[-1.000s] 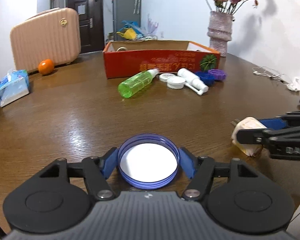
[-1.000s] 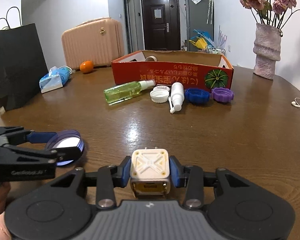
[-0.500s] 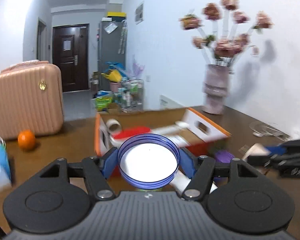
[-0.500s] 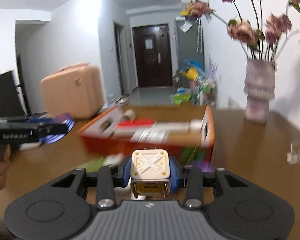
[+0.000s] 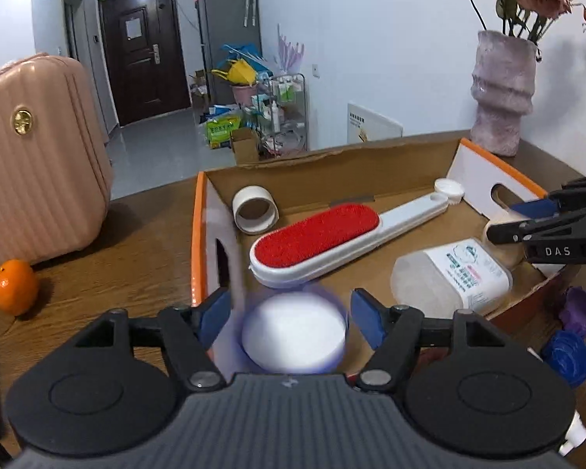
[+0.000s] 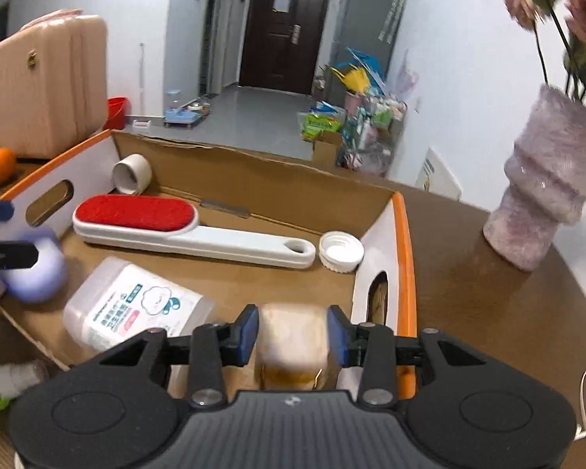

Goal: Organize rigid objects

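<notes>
Reaching over the near left corner of the cardboard box [image 5: 332, 172] with the left gripper [image 5: 289, 316], pitched down toward the box floor. Shows blue pads [image 5: 215, 316] parted a little wider than the blue lid [image 5: 295, 332], with a thin gap on each side; lid blurred, white inside facing up, low between the fingers and touching neither, above the box's near edge. Hangs level with the right gripper [image 6: 293, 332] over the near right corner of the same box, beside the wall with the handle cut-out. Frames the cream power adapter [image 6: 293, 348] closely between the right pads [image 6: 250, 334]; adapter blurred, so cannot tell whether pressed or just let go.

Holds inside the box: a red-faced lint brush [image 5: 316, 234] lying diagonally across the middle, a white tape-roll core [image 5: 254, 209] in the far left corner, a small white cap [image 5: 449, 189] at the brush handle's end by the right wall, a labelled translucent plastic bottle [image 5: 453, 277] on its side near the front edge. Leaves a purple lid [image 5: 578, 310] and a dark blue lid [image 5: 566, 355] on the wooden table [image 5: 136, 242], just outside the box's near right corner.
</notes>
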The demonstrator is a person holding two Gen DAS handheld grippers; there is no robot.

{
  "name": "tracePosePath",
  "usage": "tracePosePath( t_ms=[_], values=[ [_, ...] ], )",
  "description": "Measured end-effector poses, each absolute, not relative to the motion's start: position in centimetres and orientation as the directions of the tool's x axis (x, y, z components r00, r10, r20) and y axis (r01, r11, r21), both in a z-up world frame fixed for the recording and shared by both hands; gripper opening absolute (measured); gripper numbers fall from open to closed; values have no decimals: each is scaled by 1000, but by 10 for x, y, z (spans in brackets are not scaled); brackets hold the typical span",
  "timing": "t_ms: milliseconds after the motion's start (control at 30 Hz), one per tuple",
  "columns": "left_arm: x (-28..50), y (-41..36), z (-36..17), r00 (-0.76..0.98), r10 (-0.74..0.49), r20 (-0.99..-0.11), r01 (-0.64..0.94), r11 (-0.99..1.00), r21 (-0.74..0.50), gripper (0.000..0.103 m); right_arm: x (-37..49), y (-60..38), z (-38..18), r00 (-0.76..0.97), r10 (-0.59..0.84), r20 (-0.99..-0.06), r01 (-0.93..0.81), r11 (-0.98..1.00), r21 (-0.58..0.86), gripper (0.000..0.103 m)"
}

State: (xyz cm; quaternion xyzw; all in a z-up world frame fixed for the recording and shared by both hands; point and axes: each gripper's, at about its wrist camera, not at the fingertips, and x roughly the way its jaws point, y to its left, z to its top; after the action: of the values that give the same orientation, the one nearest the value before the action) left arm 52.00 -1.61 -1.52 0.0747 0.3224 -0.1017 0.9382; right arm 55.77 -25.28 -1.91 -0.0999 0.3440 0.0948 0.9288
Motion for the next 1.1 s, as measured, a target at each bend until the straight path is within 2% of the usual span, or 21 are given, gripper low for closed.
tracePosePath(
  t_ms=[233,267,300,367,467,533,600,700,800,1000,1100],
  values=[
    [506,-10,15,788,-154,-596,228,972,50,75,522,-270,40,806,138,-575,-233,968,-94,39],
    [500,-9,25,797,-154,-584,222,974,45,77,513,-273,50,818,141,-558,-232,968,-96,43],
    [492,-6,36,807,-153,-570,213,976,40,78,504,-276,61,829,146,-540,-234,967,-97,53],
    [470,-2,57,832,-151,-534,196,980,29,79,479,-283,81,849,165,-501,-245,965,-96,61],
    [431,2,80,870,-137,-475,166,986,21,82,441,-290,103,872,171,-459,-245,964,-105,62],
    [403,2,90,892,-116,-436,136,991,13,84,411,-293,109,887,177,-426,-241,965,-100,67],
    [371,0,95,913,-97,-397,107,994,2,86,380,-294,109,901,188,-390,-240,966,-91,72],
    [325,-6,96,932,-80,-353,89,996,9,91,334,-292,102,911,199,-360,-244,966,-84,71],
    [280,-10,91,936,-68,-346,73,997,0,94,283,-291,86,906,235,-353,-260,965,-24,71],
    [166,-19,52,951,-63,-303,64,998,-4,100,188,-279,47,888,303,-345,-299,952,68,71],
    [131,-21,32,937,-45,-345,53,998,15,100,158,-272,29,883,298,-362,-292,954,73,71]
  ],
)
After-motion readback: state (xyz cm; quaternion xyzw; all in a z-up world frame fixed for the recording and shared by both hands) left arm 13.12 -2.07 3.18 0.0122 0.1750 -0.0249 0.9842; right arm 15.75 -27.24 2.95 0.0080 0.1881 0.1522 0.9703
